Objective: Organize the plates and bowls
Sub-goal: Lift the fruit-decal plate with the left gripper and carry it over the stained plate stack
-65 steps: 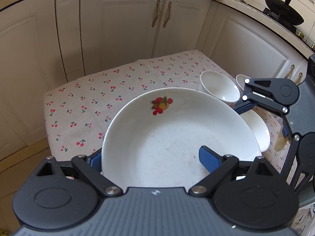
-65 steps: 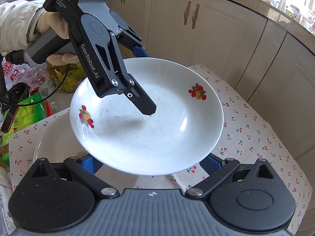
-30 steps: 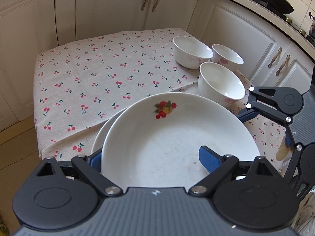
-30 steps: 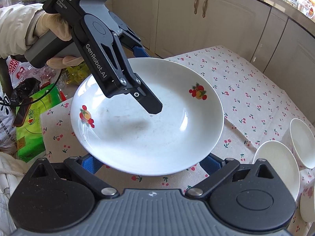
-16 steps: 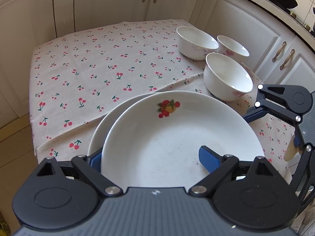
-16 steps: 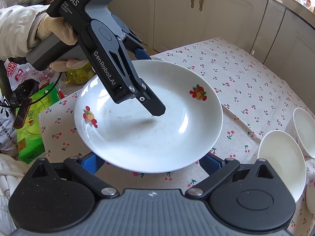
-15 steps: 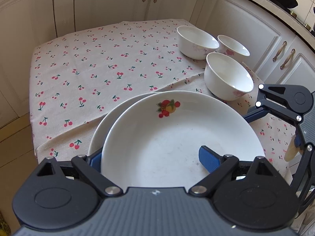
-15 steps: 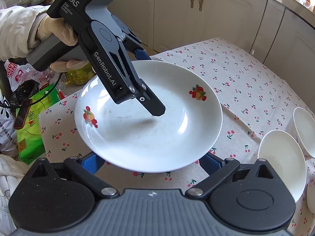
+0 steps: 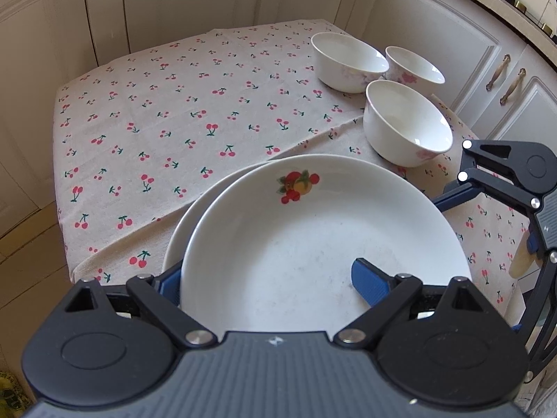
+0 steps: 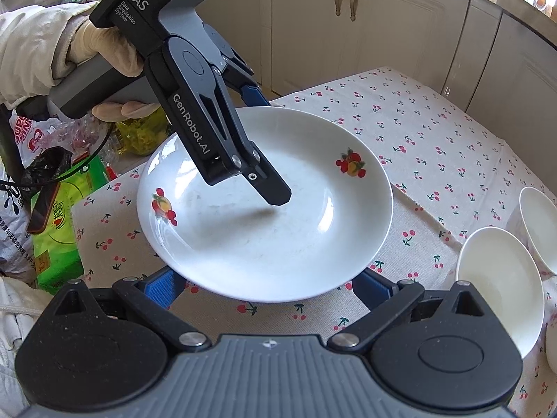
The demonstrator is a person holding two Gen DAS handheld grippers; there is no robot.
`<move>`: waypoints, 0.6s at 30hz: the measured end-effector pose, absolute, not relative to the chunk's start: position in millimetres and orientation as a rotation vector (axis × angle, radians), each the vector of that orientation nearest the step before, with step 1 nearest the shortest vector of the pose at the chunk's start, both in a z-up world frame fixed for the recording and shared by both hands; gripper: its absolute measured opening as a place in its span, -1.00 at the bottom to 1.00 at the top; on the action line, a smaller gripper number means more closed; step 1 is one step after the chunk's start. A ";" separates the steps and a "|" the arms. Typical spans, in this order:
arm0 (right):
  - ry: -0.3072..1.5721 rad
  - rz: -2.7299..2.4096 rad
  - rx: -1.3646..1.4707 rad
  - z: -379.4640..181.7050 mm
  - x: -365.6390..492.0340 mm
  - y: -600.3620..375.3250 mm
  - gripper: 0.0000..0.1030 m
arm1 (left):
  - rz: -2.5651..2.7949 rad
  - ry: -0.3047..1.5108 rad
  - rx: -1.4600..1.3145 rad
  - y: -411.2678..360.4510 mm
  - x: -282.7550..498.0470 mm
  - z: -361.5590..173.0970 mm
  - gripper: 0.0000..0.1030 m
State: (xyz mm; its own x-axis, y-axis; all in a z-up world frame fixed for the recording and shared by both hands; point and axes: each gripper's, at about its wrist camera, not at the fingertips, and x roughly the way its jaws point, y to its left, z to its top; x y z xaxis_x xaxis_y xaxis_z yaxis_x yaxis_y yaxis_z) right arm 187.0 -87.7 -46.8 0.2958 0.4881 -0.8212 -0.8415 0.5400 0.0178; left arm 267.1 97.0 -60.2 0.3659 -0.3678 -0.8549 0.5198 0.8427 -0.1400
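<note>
My left gripper (image 9: 268, 275) is shut on the near rim of a white plate with fruit prints (image 9: 313, 237), one finger inside (image 9: 369, 280) and one under the rim. It holds the plate just over a second white plate (image 9: 189, 209) lying on the cherry tablecloth. In the right wrist view the held plate (image 10: 278, 216) fills the middle with the left gripper (image 10: 264, 177) on its far side. My right gripper (image 10: 268, 284) is open, its blue fingers under the plate's near edge. Three white bowls (image 9: 407, 122) stand at the right.
The cherry-print tablecloth (image 9: 174, 111) covers a small table set among cream cabinets (image 9: 435, 45). Bags and a green packet (image 10: 59, 230) lie beyond the table's left edge in the right wrist view. The bowls show at the right there (image 10: 497, 278).
The plate has come down and toward the table, now over the second plate. The right gripper has drawn back slightly; more tablecloth shows around the plate.
</note>
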 end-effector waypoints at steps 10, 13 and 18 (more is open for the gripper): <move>0.899 0.942 -0.449 -50.2 187.9 -85.2 1.00 | -0.564 1.077 0.153 103.9 263.7 -56.0 0.83; 0.902 0.936 -0.455 -51.9 189.7 -83.7 1.00 | -0.565 1.079 0.141 107.1 262.0 -54.8 0.83; 0.909 0.933 -0.461 -52.4 190.8 -82.3 1.00 | -0.562 1.082 0.117 110.2 262.9 -52.7 0.83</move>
State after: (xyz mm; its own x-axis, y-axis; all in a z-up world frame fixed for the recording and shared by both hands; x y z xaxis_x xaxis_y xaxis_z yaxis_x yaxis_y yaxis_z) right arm 190.8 -82.3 -52.4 0.2779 0.4852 -0.8291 -0.8415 0.5393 0.0335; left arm 262.9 110.2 -52.7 0.3446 -0.3760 -0.8601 0.4876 0.8547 -0.1783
